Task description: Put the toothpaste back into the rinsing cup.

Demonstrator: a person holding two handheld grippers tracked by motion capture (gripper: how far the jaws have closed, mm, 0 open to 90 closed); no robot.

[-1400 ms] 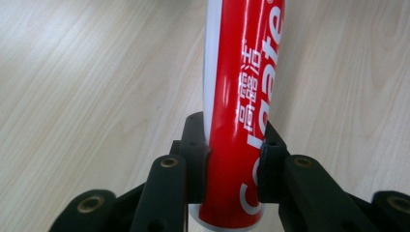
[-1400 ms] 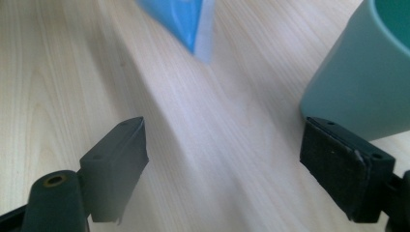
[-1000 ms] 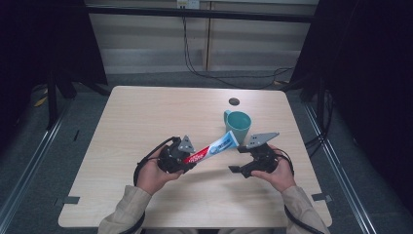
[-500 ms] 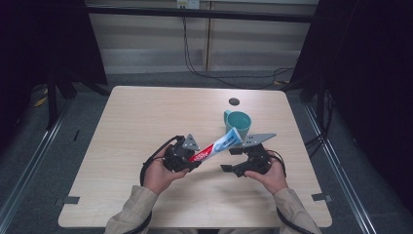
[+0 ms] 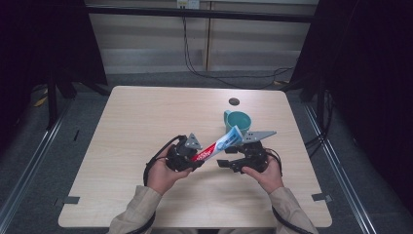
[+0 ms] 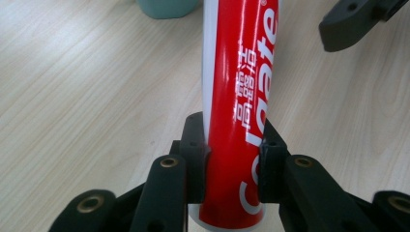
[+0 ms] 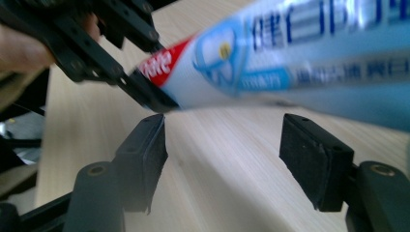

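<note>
A: Item one, left gripper (image 5: 187, 157): jaws clamped on the red end of the toothpaste tube (image 5: 216, 145). In the left gripper view the pads (image 6: 197, 164) press both flanks of the tube (image 6: 239, 121).

B: Item two, right gripper (image 5: 229, 164)?

A: Jaws apart and holding nothing, though they have just been closing. In the right gripper view the tube (image 7: 309, 63) passes above and beyond the pads (image 7: 145, 145), not between them.

B: What has changed?

A: Compared with a second ago, the right gripper sits closer under the tube, and the tube's blue end has lifted a little.

B: Beyond the grippers?

A: A teal mug (image 5: 238, 122) just past the tube's far end; a small dark disc (image 5: 234, 102) farther off on the table (image 5: 136, 117).

B: Meaning?

A: Probably a handover or two-handed grip is being set up; not yet secured.
</note>
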